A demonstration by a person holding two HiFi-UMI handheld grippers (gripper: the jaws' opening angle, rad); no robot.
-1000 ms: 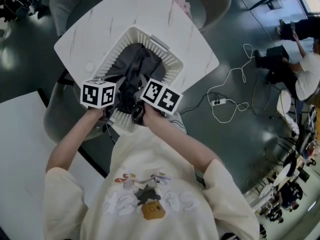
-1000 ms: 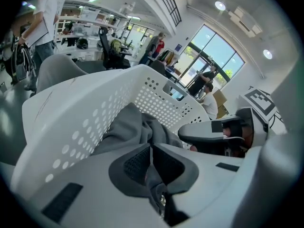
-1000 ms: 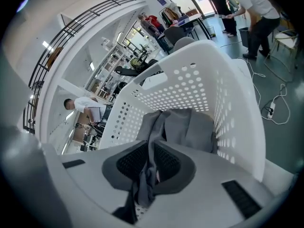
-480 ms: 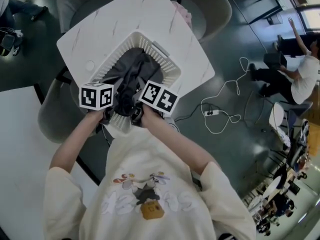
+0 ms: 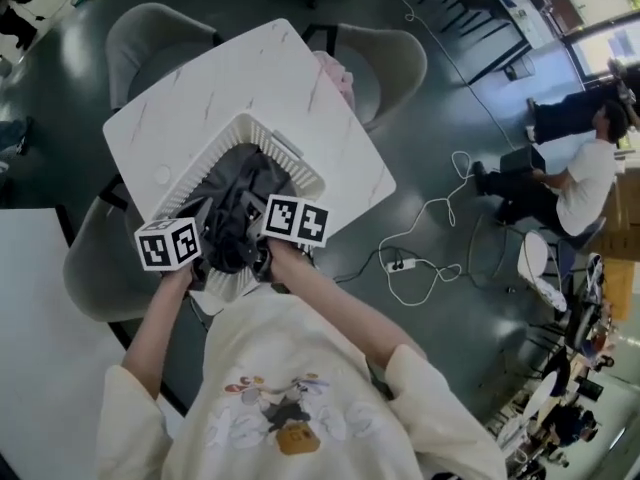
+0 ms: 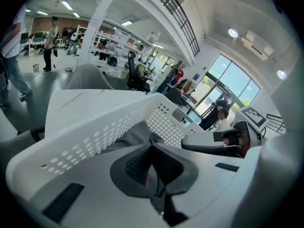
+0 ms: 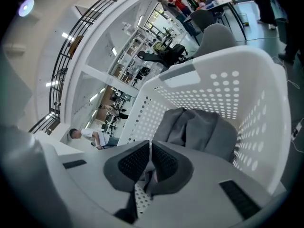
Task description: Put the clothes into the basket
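A white perforated basket (image 5: 293, 161) stands on the white marble table (image 5: 220, 78), with dark grey clothes (image 5: 240, 183) inside it. Both grippers are at its near rim, side by side. In the left gripper view the left gripper (image 6: 152, 148) is shut, with a fold of the grey garment (image 6: 137, 134) pinched between its pads. The right gripper (image 7: 150, 148) is also shut on grey cloth, and the rest of the garment (image 7: 199, 127) lies heaped against the basket wall (image 7: 223, 80). In the head view the left gripper (image 5: 212, 250) and right gripper (image 5: 255, 256) hold the dark cloth just above the rim.
Grey chairs (image 5: 390, 63) surround the table, and one holds a pink cloth (image 5: 335, 68). Another white table (image 5: 30, 348) lies at the near left. White cables and a power strip (image 5: 420, 258) trail over the dark floor. A person (image 5: 580, 178) sits at the far right.
Both grippers have risen slightly and tilted, drawing the near fold of grey cloth up with them. In the head view they and the basket have shifted left.
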